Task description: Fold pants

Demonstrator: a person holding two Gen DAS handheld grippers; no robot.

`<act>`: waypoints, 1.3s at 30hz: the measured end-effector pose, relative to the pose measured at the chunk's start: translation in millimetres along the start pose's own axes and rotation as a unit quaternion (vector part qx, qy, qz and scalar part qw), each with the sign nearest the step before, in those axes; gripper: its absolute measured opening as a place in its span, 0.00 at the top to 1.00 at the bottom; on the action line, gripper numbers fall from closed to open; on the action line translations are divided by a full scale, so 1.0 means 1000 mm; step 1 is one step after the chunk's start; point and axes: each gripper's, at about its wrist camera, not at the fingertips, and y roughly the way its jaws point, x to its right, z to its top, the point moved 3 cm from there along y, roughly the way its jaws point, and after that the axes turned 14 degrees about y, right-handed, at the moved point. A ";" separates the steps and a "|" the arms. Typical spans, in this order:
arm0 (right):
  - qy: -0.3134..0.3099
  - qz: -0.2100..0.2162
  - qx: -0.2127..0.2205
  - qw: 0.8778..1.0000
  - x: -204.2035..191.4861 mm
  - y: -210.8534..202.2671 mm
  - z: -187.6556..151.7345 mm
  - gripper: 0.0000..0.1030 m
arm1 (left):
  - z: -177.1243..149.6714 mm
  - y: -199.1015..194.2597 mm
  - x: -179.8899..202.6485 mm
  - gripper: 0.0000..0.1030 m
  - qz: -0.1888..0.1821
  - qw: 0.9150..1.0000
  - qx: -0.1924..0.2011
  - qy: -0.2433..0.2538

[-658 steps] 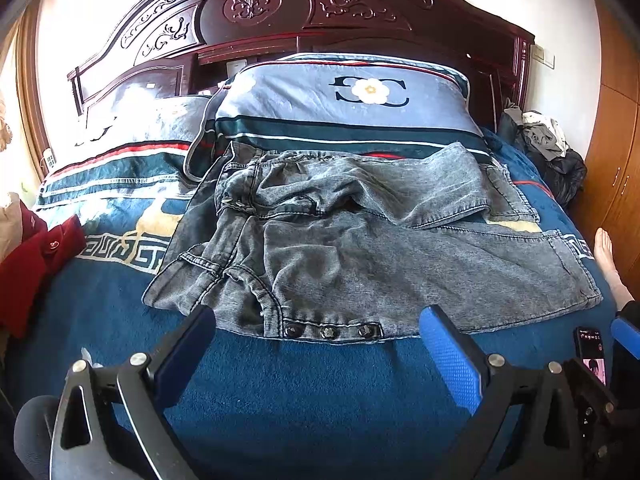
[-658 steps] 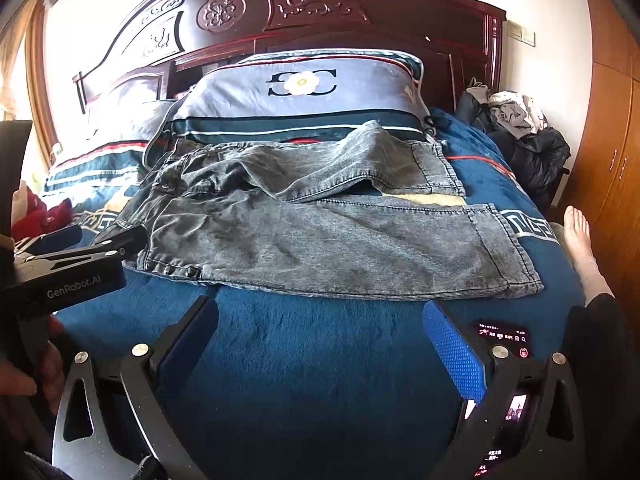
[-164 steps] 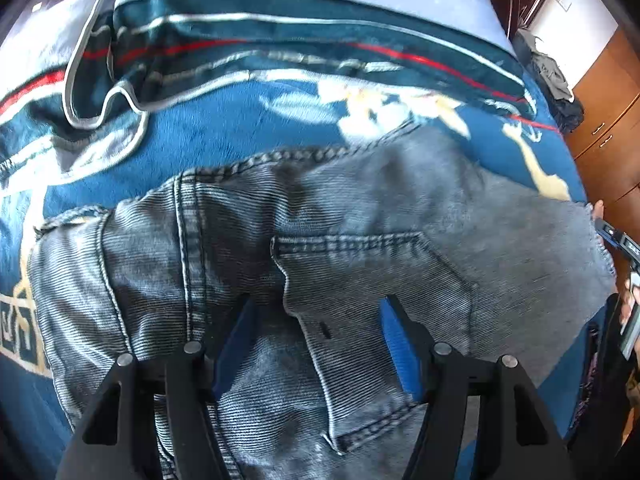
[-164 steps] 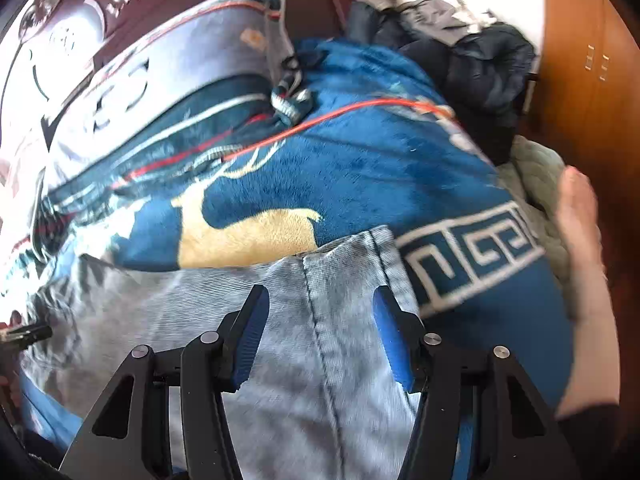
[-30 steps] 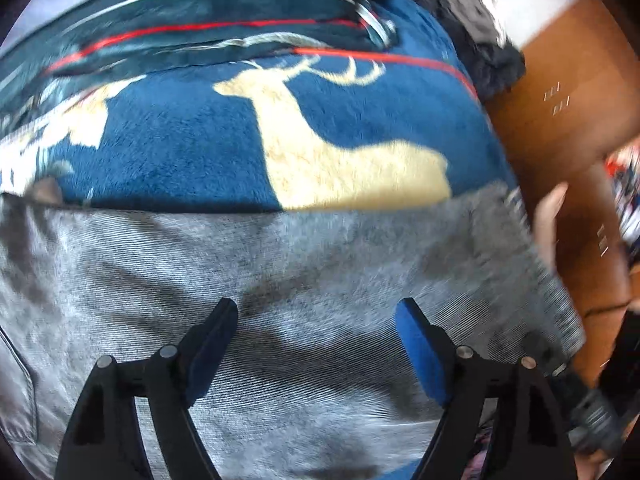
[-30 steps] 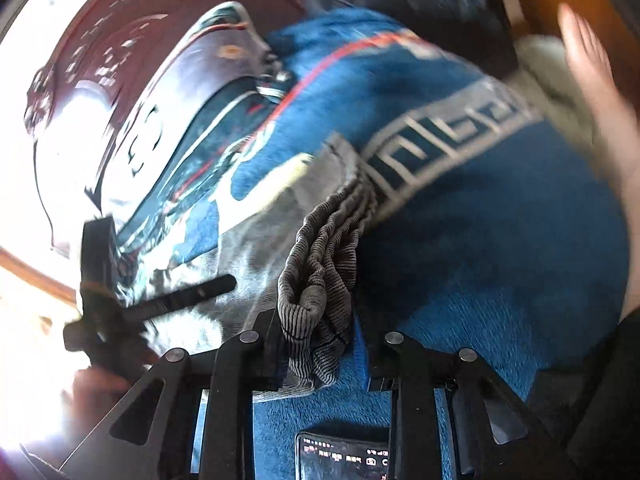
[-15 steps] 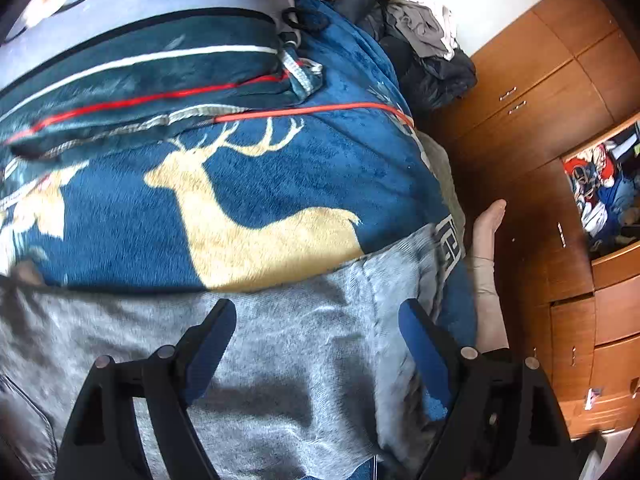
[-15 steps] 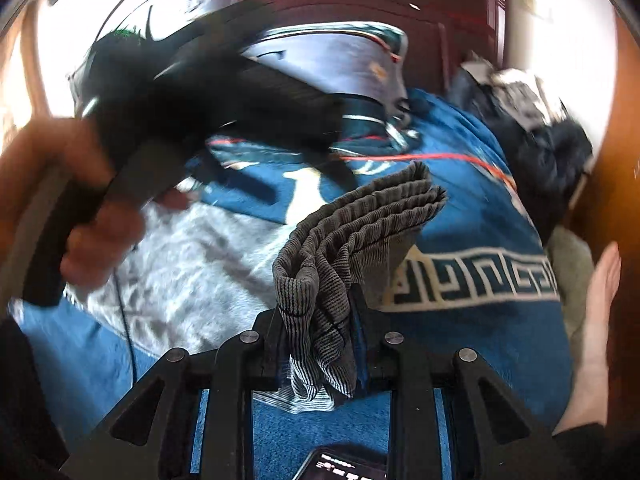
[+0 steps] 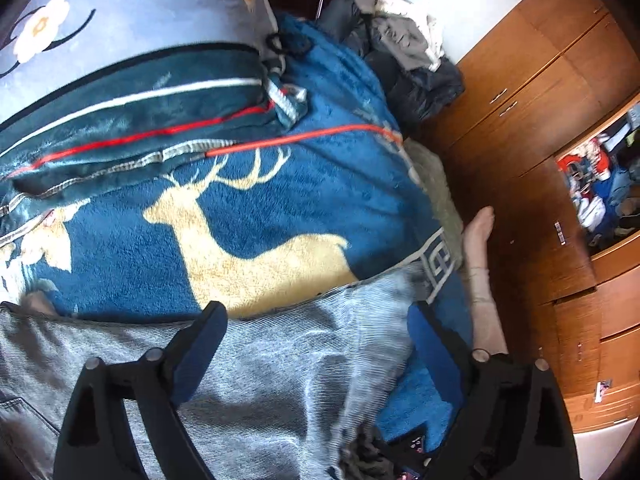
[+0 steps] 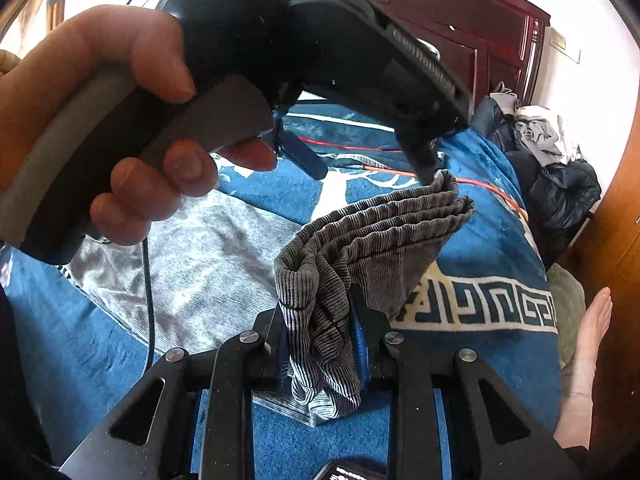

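Right wrist: left tool (image 10: 320, 60) obscuring pants (image 10: 360, 240).

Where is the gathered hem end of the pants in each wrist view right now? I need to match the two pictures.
Left wrist: pants spread across the lower frame; the gathered hem itself cannot be made out.
Right wrist: bunched hem end at centre, clamped in the right gripper.
Shared landmark: the cream key-pattern border on the blue blanket.
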 end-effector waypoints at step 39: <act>-0.089 0.078 0.002 0.993 -0.107 0.004 -0.009 0.77 | -0.067 -0.037 -0.102 0.84 0.002 0.999 -0.029 -0.043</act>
